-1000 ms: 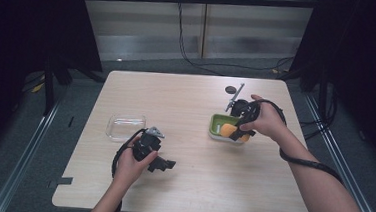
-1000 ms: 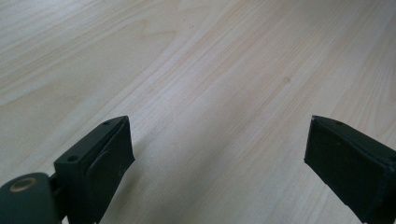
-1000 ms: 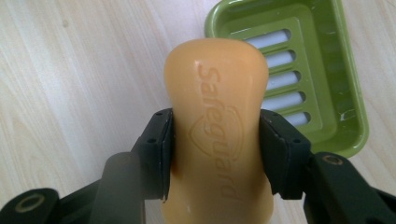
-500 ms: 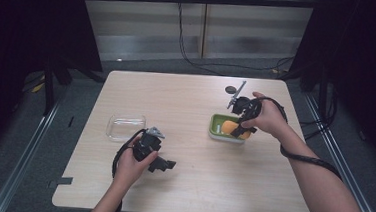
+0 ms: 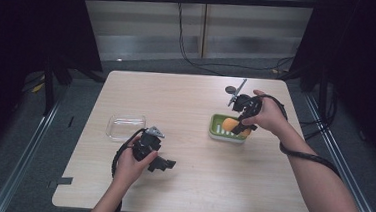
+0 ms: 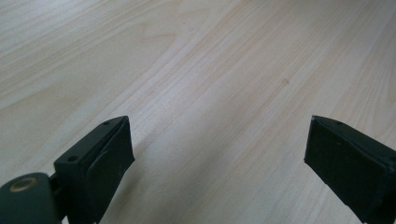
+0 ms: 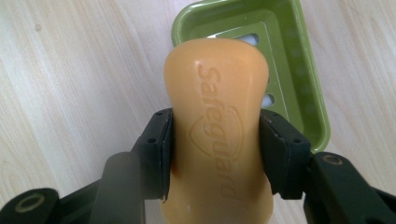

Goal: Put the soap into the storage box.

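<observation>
While my right tool (image 7: 215,154) clamps the orange soap bar (image 7: 217,116) above the green soap dish (image 7: 299,70), its slick waist could squirt free. It would then skid across the counter (image 5: 196,106); my left tool (image 6: 219,158) hangs open.

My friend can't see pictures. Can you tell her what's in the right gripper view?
The right gripper has its black jaws shut on an orange bar of soap stamped "Safeguard". Behind it, a green plastic soap dish rests on the pale wooden table.
</observation>
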Demonstrator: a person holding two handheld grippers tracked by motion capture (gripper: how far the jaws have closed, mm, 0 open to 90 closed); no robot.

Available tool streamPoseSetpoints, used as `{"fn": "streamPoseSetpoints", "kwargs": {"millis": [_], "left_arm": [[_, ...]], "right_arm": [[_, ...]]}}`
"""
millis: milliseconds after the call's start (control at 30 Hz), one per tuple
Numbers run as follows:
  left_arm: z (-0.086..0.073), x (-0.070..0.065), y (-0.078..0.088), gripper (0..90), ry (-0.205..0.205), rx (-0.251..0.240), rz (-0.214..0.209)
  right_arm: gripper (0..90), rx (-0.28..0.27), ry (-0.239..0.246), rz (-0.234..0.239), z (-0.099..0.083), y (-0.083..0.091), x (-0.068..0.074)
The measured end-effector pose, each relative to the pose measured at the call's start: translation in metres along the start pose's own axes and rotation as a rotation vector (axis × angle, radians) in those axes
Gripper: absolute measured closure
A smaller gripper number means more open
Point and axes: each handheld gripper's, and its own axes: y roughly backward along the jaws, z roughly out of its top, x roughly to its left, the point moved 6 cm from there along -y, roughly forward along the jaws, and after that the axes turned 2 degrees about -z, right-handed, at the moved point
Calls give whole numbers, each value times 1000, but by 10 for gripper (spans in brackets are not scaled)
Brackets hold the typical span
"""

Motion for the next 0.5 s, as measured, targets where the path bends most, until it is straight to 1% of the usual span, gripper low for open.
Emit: {"fn": "streamPoseSetpoints", "kwargs": {"millis": [33, 67, 100, 133, 300, 367, 400, 500], "left_arm": [[0, 0, 0, 77, 0, 0, 0], [0, 0, 0, 77, -1, -2, 0], [0, 0, 0, 77, -1, -2, 0], [-1, 1, 0, 77, -4, 0, 1], [-1, 1, 1, 77, -3, -1, -4], [-1, 2, 2, 77, -21, 14, -2], [-2, 3, 3, 77, -37, 25, -8], [-1, 2, 4, 77, -35, 22, -6]], "right_arm": [[499, 0, -6, 2, 1, 0, 0], [499, -2, 4, 5, 1, 0, -1], [499, -2, 4, 5, 1, 0, -1], [499, -5, -2, 8, 2, 0, 0], [499, -4, -6, 2, 3, -1, -3], [499, -3, -10, 9, 3, -2, -4], [499, -7, -8, -2, 4, -3, -5], [499, -2, -17, 0, 4, -4, -4]]}}
